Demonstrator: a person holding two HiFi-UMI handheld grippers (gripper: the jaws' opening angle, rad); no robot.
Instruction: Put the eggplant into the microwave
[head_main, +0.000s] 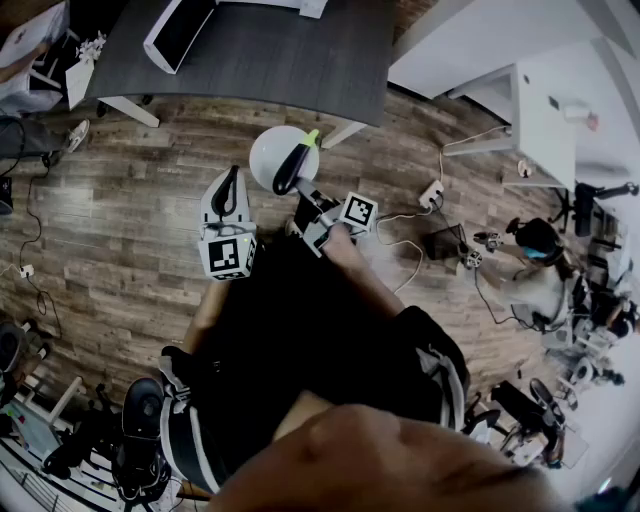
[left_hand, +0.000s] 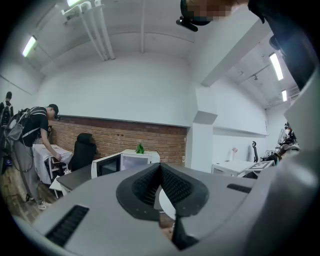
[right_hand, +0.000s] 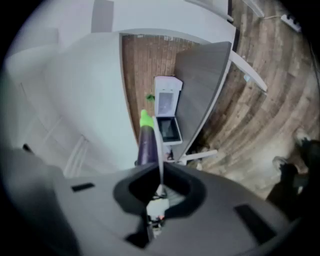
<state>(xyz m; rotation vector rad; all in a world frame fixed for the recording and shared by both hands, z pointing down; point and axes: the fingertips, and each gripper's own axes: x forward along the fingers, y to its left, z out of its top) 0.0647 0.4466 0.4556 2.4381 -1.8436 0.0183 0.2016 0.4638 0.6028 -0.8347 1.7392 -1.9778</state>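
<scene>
One eggplant (head_main: 293, 168) lies on one white plate (head_main: 265, 150); my right tongs (right_hand: 159, 175) pinch its rim. Left tongs (left_hand: 160, 167) pressed together, empty. One microwave (head_main: 180, 30) on far surface (head_main: 300, 60).

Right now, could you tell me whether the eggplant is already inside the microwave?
No, the eggplant lies on the white plate that the right gripper holds, away from the microwave.

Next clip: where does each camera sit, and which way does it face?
Head view: on the person's head, facing down at wooden plank floor; dark-clothed torso shows.
Left gripper view: on left claw, level toward white box-shaped microwave; shut jaws show.
Right gripper view: on right claw, clamping white round plate carrying long purple eggplant.
Shared: both gripper views show the microwave.
</scene>
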